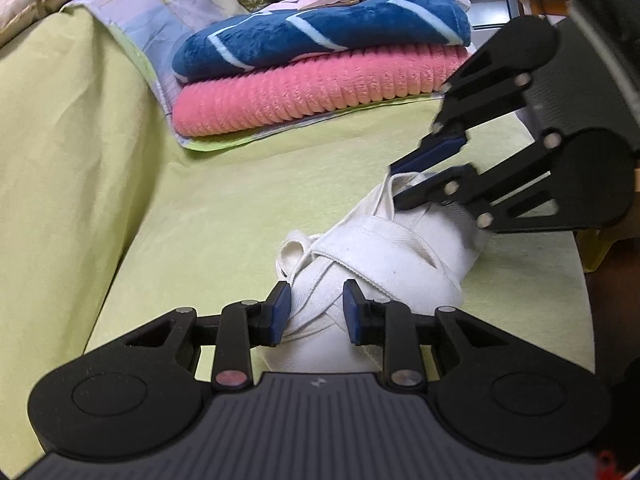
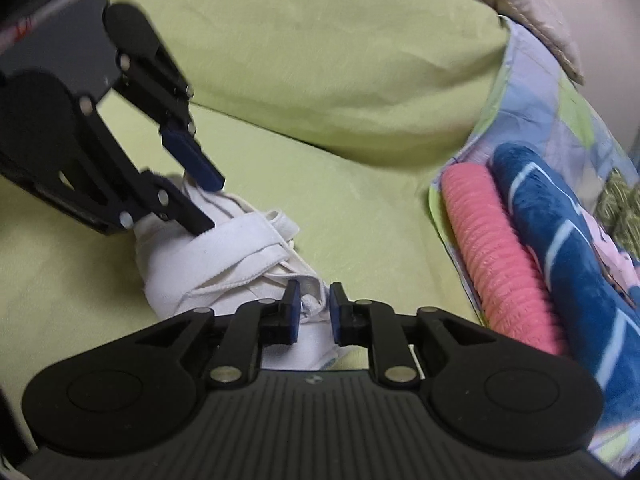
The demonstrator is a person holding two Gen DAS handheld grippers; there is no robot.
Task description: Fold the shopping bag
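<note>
As each gripper grips the bag [image 1: 384, 256] — window only left-view

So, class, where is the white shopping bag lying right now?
The white shopping bag lies bundled on the green bedsheet, between the left tongs and right tongs, with the folded pink blanket beyond it.
</note>
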